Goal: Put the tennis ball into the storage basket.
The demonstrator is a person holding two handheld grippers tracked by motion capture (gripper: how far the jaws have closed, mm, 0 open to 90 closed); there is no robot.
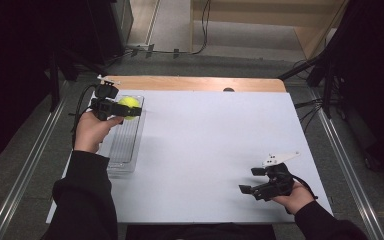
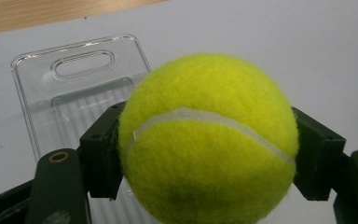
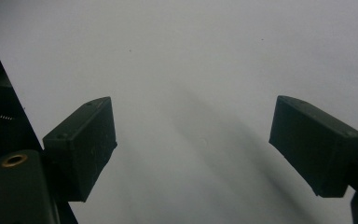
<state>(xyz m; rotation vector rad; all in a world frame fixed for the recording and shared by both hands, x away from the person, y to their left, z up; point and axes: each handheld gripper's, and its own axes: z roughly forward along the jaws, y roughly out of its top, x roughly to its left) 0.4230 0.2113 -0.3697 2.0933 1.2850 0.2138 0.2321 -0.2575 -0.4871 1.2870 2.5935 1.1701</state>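
Both forearms wear black long sleeves. The left tongs and right tongs are matte black with blocky pads, brass-ringed screw holes, black cables and a pale three-cornered plate above each.

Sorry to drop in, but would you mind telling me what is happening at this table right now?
A person works with a gripper in each hand. The left gripper has its jaws shut on a yellow tennis ball and holds it above the far end of a clear plastic tray at the left of the white table. The right gripper is open with nothing between its jaws, near the front right corner.
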